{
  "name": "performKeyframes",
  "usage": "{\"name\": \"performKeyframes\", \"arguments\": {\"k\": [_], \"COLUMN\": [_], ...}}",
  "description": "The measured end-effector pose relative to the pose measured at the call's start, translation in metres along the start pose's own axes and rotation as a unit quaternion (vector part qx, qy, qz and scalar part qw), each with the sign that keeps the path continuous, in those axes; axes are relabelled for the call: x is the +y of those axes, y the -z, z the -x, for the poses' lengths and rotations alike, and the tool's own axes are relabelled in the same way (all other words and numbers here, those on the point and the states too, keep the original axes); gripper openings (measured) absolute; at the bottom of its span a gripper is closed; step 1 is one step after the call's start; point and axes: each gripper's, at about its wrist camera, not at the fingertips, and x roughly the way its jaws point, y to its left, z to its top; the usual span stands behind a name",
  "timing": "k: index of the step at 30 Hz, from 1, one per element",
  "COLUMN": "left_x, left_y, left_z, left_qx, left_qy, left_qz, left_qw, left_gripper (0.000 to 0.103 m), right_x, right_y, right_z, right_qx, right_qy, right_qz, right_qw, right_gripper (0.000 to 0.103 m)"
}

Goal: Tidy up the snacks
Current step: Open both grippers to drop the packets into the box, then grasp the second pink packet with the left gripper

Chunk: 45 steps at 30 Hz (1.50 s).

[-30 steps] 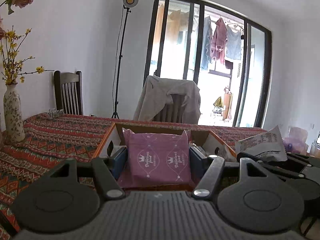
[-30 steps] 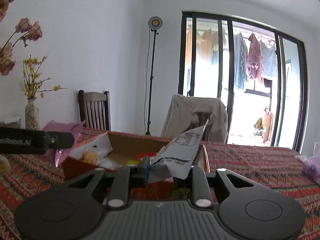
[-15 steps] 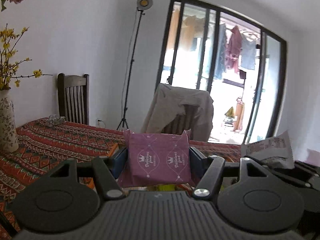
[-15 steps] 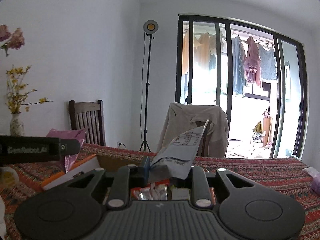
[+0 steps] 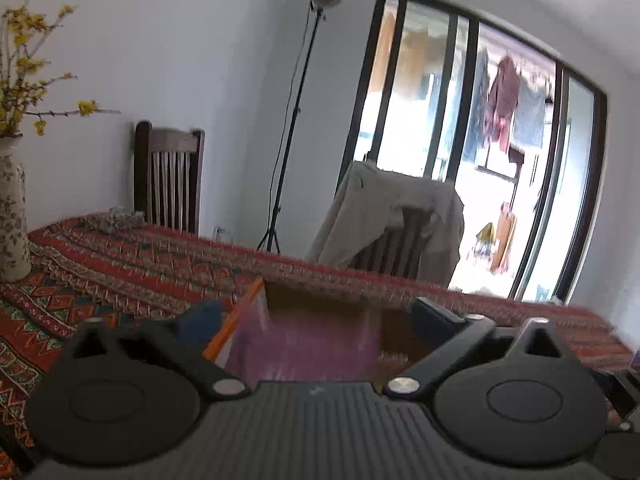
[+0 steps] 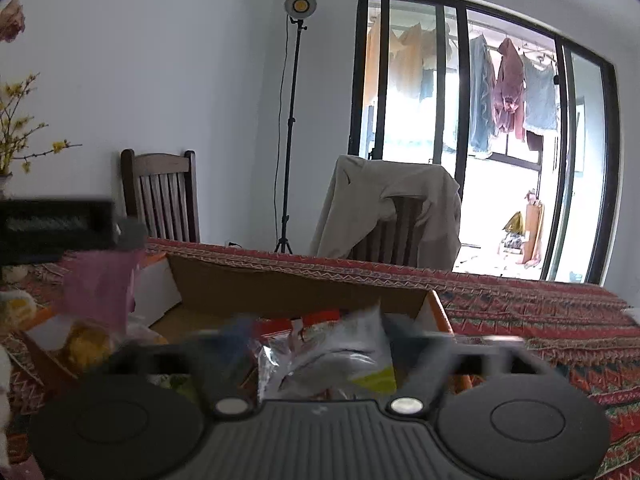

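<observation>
- Since half a second ago, both sets of jaws have spread wide and let go: our left gripper [image 5: 316,320] no longer pinches the pink snack packet [image 5: 312,350], and our right gripper [image 6: 320,344] has released the white snack packet [image 6: 340,350].
- From the left wrist we see the pink snack packet as a motion-blurred purple sheet between the parted fingers, low over the cardboard box [image 5: 320,300]; we cannot tell whether it touches either finger.
- From the right wrist we see what the left view hides: the box interior, with its plain brown back wall, white inner flap and orange edge, holding crinkled foil wrappers and yellow, round-looking snacks at the left.
- That view also shows the pink packet from the side, hanging below the black bar of the left gripper at the box's left corner.
- The white packet, glossy with a yellow-green patch, lies tilted among the wrappers inside the box, between our right fingers and apart from both.
- Earlier it stood upright, pinched; now it has dropped.
- The table [image 6: 540,308] wears a woven red cloth with zigzag patterns.
- A ceramic floral vase [image 5: 12,220] stands at the left edge in the left view.
</observation>
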Motion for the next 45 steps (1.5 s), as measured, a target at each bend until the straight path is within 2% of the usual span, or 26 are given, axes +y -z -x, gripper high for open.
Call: {"name": "performKeyframes", "arguments": {"k": [6, 10, 15, 21, 29, 34, 38, 40, 45], "left_x": [-0.008, -0.013, -0.007, 0.002, 0.023, 0.031, 0.030, 0.027, 0.018], "left_y": [0.001, -0.009, -0.029, -0.031, 0.002, 0.029, 0.046, 0.054, 0.067], "left_z": [0.006, 0.014, 0.035, 0.056, 0.068, 0.072, 0.073, 0.071, 0.065], "left_qx": [0.000, 0.003, 0.013, 0.041, 0.108, 0.148, 0.180, 0.199, 0.225], "left_qy": [-0.018, -0.033, -0.026, -0.023, -0.016, -0.017, -0.016, -0.015, -0.013], "left_qz": [-0.023, -0.012, 0.013, -0.005, -0.032, -0.053, -0.064, -0.071, -0.077], "left_qw": [0.9996, 0.9994, 0.9995, 0.9989, 0.9935, 0.9874, 0.9814, 0.9773, 0.9712], "left_gripper": [0.103, 0.103, 0.103, 0.103, 0.103, 0.103, 0.103, 0.103, 0.103], "right_x": [0.000, -0.001, -0.007, -0.014, -0.026, -0.031, -0.036, -0.042, -0.048], "right_y": [0.004, -0.002, -0.019, -0.025, 0.008, 0.042, 0.065, 0.070, 0.075], "right_z": [0.006, 0.011, 0.035, 0.070, 0.106, 0.113, 0.111, 0.107, 0.110], "right_qx": [0.003, -0.004, -0.011, -0.013, 0.013, 0.043, 0.052, 0.061, 0.051], "right_qy": [-0.010, -0.009, 0.003, 0.000, 0.012, 0.021, 0.028, 0.022, 0.021], "right_qz": [0.001, -0.001, -0.013, -0.013, -0.014, -0.006, -0.017, -0.038, -0.060], "right_qw": [1.000, 1.000, 1.000, 1.000, 1.000, 0.999, 0.998, 0.997, 0.997], "right_gripper": [0.103, 0.103, 0.103, 0.103, 0.103, 0.103, 0.103, 0.103, 0.103]}}
